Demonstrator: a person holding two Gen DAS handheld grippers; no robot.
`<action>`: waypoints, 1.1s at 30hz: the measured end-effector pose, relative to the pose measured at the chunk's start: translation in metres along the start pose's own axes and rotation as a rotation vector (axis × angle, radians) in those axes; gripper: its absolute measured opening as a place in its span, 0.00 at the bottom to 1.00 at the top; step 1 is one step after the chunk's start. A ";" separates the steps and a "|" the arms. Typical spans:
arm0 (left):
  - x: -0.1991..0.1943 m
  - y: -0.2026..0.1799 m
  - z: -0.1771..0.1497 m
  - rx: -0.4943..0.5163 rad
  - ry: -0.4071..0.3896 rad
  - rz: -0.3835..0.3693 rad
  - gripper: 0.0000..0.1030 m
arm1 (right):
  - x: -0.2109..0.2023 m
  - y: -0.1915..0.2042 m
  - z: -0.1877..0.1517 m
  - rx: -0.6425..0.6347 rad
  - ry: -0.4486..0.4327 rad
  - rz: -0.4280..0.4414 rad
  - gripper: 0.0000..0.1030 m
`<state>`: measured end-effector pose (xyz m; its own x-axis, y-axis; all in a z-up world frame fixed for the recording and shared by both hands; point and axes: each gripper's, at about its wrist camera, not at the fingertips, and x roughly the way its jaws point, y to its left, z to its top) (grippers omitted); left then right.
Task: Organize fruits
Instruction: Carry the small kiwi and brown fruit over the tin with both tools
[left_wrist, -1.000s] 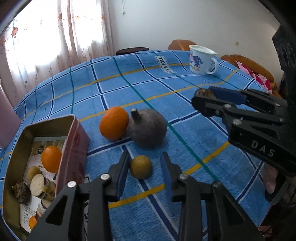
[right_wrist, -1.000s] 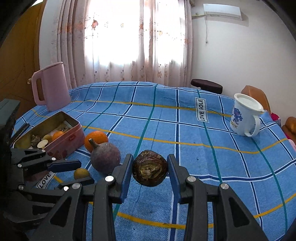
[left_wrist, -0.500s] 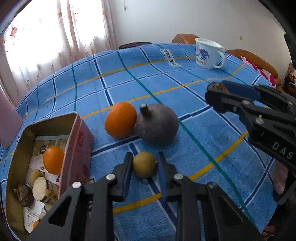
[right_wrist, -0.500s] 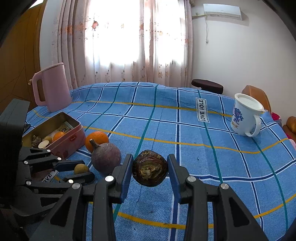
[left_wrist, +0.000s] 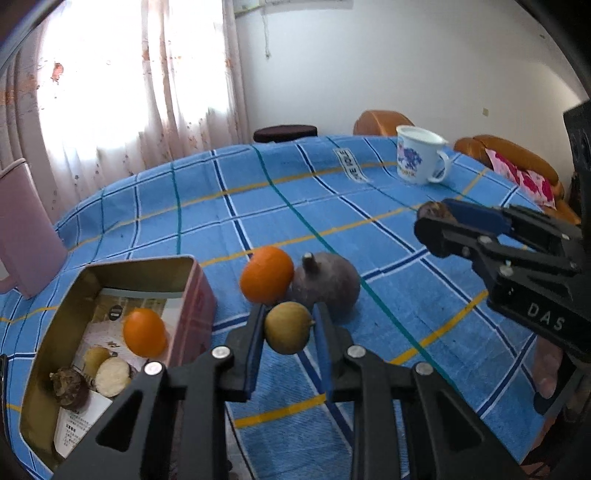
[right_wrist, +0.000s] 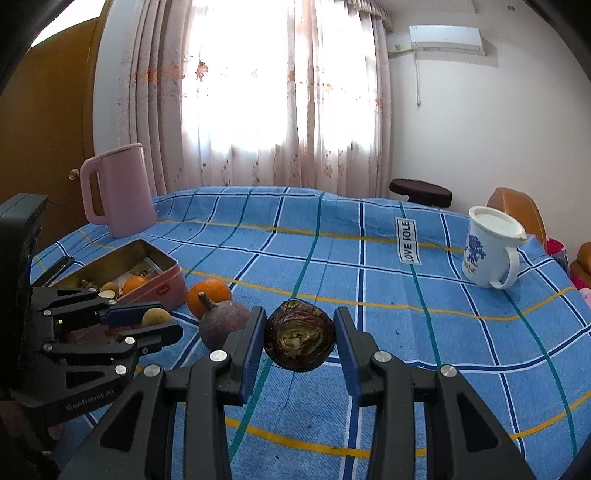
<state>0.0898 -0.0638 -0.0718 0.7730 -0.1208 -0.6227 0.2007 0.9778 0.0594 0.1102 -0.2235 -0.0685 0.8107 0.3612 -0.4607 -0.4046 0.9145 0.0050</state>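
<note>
left tongs (left_wrist: 289, 330): closed from open onto small yellow-brown fruit (left_wrist: 289, 327) | fruit: lifted off blue checked cloth (left_wrist: 388, 295)

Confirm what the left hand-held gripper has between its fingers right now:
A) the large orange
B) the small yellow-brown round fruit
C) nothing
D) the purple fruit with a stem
B: the left hand-held gripper is shut on the small yellow-brown fruit, while the orange and the purple stemmed fruit sit on the tablecloth behind it.

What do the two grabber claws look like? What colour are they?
Both are black plastic with silver screws and blue pads inside the fingers. The left gripper says "GenRobot.AI" in grey letters. The right gripper shows "DAS" on its side.
</note>
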 end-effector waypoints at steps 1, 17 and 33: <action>-0.002 0.000 0.000 0.001 -0.011 0.003 0.26 | -0.001 0.000 0.000 0.000 -0.006 0.000 0.38; -0.019 0.002 -0.003 -0.011 -0.112 0.047 0.26 | -0.016 0.001 -0.002 -0.009 -0.091 -0.001 0.38; -0.036 0.003 -0.007 -0.025 -0.195 0.077 0.26 | -0.026 0.003 -0.003 -0.017 -0.147 -0.015 0.38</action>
<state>0.0586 -0.0556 -0.0548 0.8879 -0.0737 -0.4541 0.1232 0.9891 0.0803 0.0865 -0.2306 -0.0594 0.8694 0.3716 -0.3257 -0.3980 0.9172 -0.0160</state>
